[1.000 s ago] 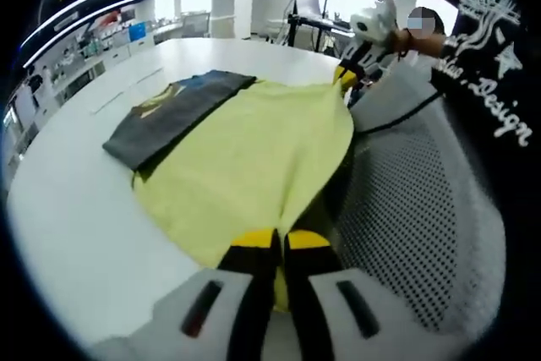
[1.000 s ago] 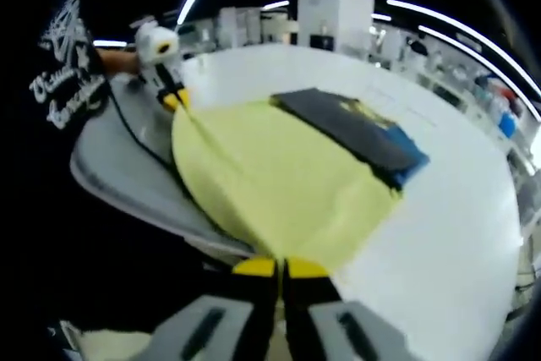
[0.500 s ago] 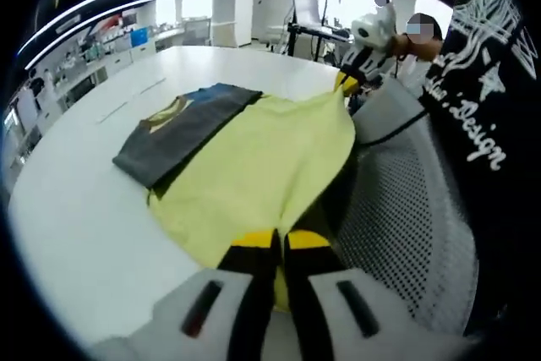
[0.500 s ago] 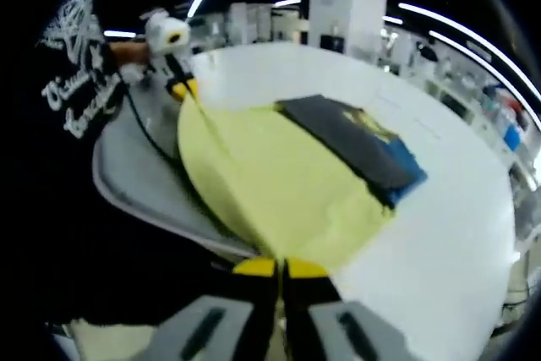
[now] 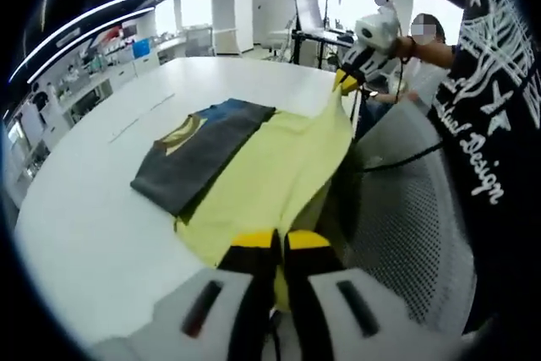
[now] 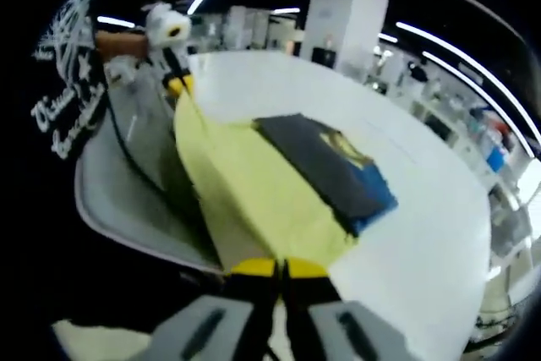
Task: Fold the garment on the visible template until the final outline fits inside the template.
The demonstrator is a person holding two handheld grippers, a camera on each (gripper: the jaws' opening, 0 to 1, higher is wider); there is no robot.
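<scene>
Room: open lab or office, white columns (image 5: 233,2), long ceiling light strips (image 6: 448,44), shelving and desks well beyond both claws.

Bench (image 5: 93,209): big white rounded top, runs out ahead of both claws. Bare white surface to the left of the left claw and to the right of the right claw.

Grey mesh chair (image 5: 406,234): just right of the left claw, at the bench edge; in the right gripper view it sits left of the right claw (image 6: 135,183). A person in a black printed shirt (image 5: 499,116) stands beyond the chair.

Yellow garment (image 5: 270,175): stretched between the two claws, far part lying on the bench, near edge lifted and hanging off the bench edge by the chair. Right gripper view shows the same sheet (image 6: 245,192) running forward from the claw.

Dark folded garment (image 5: 199,154): grey with a blue patch and yellow print, lying on the far side of the yellow one, ahead and left of the left claw; ahead and right of the right claw (image 6: 325,171).

Left claw (image 5: 279,247): yellow tips pinched together on the yellow garment's near edge. Right claw (image 6: 279,270): same, clamped on the opposite corner; seen far ahead in the left gripper view (image 5: 345,82).
</scene>
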